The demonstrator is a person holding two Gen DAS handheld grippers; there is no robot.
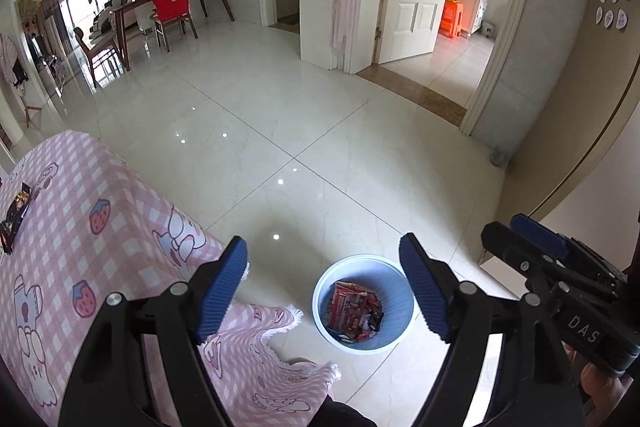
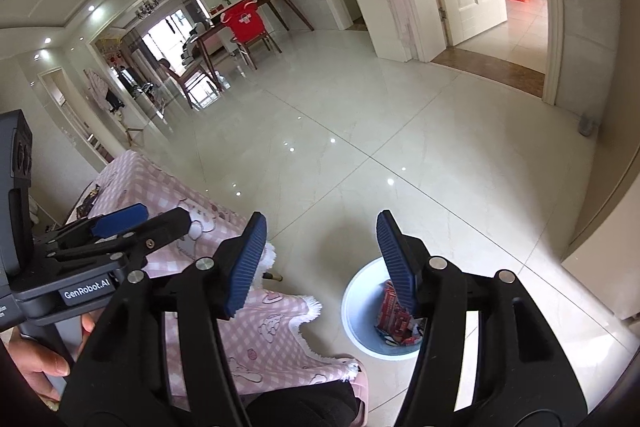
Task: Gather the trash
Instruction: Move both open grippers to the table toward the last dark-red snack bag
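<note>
Right gripper (image 2: 320, 259) apart and empty above the bin (image 2: 360, 291) of red wrappers (image 2: 394, 319)

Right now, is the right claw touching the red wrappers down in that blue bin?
Apart. The left wrist view shows the red wrappers lying in the blue bin with nothing reaching in; the right claw hangs off to the side, empty.

Bright, sharp pictures; ceiling spotlights glare off the glossy floor (image 1: 320, 131), edges fisheye-bent and dark.
</note>
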